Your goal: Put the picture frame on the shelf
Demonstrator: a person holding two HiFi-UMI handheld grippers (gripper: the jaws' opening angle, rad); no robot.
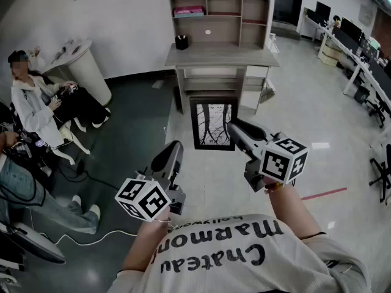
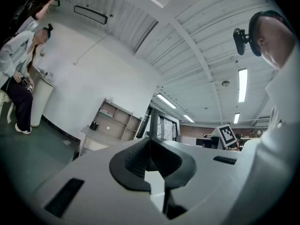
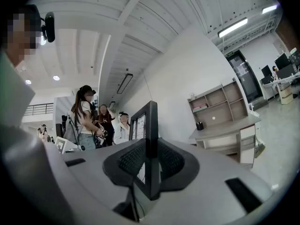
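Your left gripper [image 1: 176, 146], jaws pressed together on nothing, hangs just left of the picture frame [image 1: 212, 124]. The frame, black-edged around a black-and-white print of bare branches, is held upright off the floor in front of the desk, below the shelf [image 1: 220, 14] and not yet on it. Your right gripper [image 1: 233, 127] has its jaws closed on the thin black rim of the frame's right edge. Your white shirt [image 1: 244, 255] reads, upside down, "Chateau Marmon" and "hollywood".
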